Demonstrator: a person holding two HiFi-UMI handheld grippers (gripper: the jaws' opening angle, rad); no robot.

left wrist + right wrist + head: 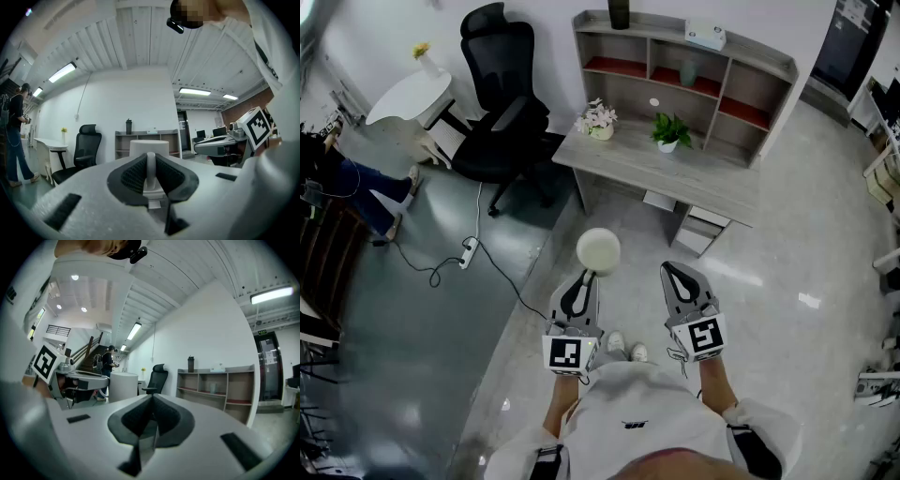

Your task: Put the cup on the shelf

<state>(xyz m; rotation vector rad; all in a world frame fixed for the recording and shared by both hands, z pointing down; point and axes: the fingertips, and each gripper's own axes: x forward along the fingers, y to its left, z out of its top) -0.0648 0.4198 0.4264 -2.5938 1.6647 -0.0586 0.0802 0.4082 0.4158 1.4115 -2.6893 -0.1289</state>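
Left claw (585, 277) is clamping the cup (598, 251) by its handle at frame centre, well apart from the shelf (675, 75) at upper middle.
Right claw (670, 272) is hanging shut, empty. The cup is looking stiff, light, slick and likely breakable, so the handle seems the safest hold. It is sitting upright, long axis vertical, handle pointing toward the person.

The cup (598, 250) is plain and cream-white. It stands upright in the air, and the head view looks down on its round mouth. Its slim handle (150, 169) stands vertical between the jaws of the left tool (583, 279), which are closed on it, and the body sits just past the jaw tips. The shelf (759, 54) is grey wood with open compartments and reddish compartment floors. It stands along the back of the desk (628, 159), well ahead of that tool and well apart from the cup.
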